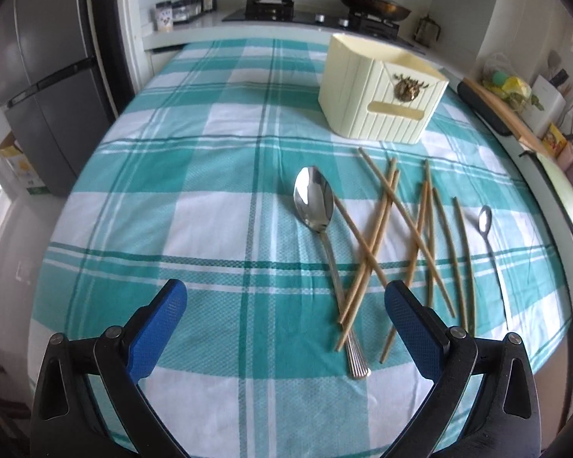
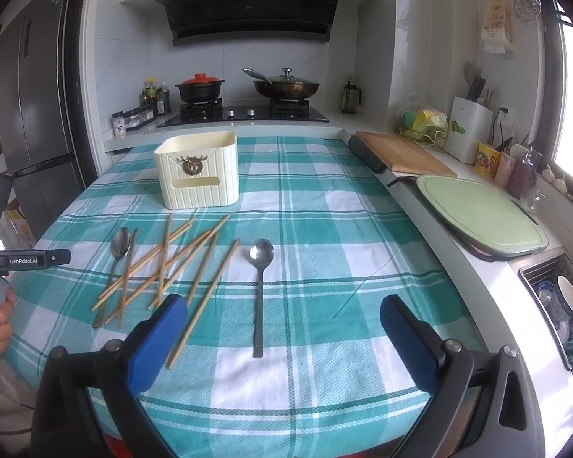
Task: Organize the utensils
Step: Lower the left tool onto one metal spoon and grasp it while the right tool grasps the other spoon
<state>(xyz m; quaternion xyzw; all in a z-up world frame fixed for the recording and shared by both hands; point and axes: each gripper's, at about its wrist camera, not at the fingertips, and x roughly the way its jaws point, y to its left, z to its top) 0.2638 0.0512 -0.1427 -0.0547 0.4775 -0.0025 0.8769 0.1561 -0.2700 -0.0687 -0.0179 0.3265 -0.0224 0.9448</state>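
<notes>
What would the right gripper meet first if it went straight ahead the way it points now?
Probably the spoon lying alone on the checked tablecloth: it sits between the open fingers of the right gripper, handle toward the camera. The chopsticks lie off to its left. Height above the cloth is unclear, so it might pass over.

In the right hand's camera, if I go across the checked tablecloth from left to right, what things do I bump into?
Big spoon → pile of chopsticks → small spoon. The cream holder stands farther back, above the chopsticks.
</notes>
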